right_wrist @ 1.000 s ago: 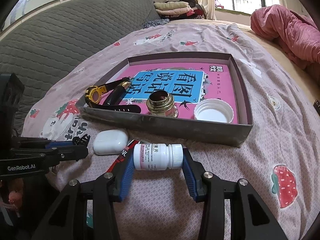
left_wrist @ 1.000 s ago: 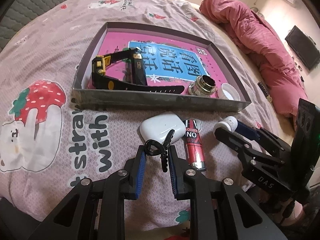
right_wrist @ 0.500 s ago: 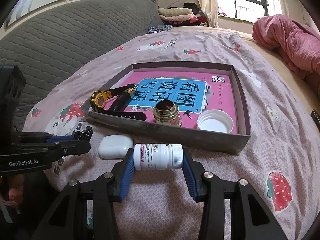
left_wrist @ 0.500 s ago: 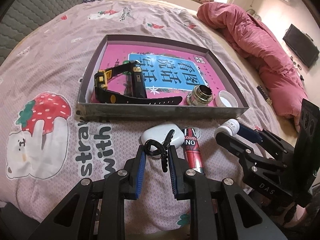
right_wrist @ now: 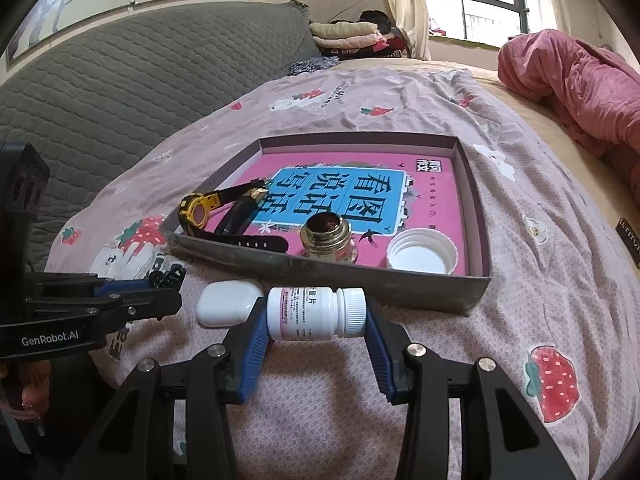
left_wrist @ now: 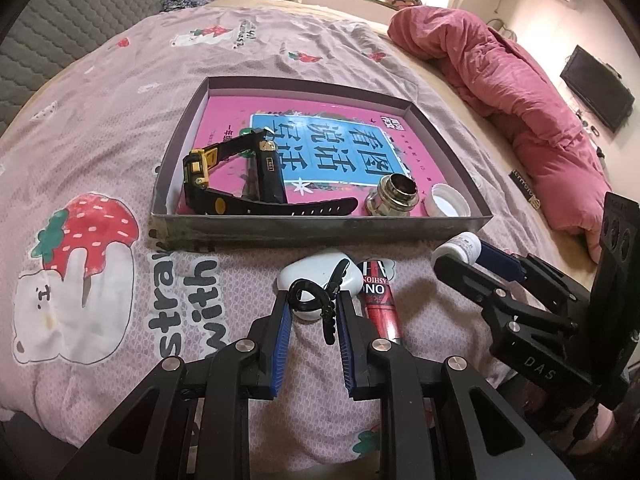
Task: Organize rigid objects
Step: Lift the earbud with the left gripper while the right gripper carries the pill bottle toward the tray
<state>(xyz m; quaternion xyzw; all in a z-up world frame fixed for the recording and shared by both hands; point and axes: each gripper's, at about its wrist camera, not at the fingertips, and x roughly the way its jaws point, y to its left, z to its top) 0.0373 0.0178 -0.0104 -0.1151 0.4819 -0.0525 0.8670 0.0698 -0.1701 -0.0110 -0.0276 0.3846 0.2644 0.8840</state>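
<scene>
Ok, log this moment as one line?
left claw: shut on hair clip | right claw: shut on pill bottle | both short of box | earbud case on bed

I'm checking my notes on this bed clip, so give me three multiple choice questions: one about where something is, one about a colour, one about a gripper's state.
1. Where is the white earbud case?
A. inside the box
B. on the bedspread in front of the box
C. on the pink quilt

2. What colour is the watch face frame?
A. yellow
B. green
C. white

3. What is the right gripper doing?
A. open and empty
B. shut on the white pill bottle
C. shut on a watch

Answers: 1 B, it lies outside the near wall of the box. 2 A, yellow frame on black straps. 3 B, the white pill bottle sits sideways, clamped end to end between the blue pads.
</scene>
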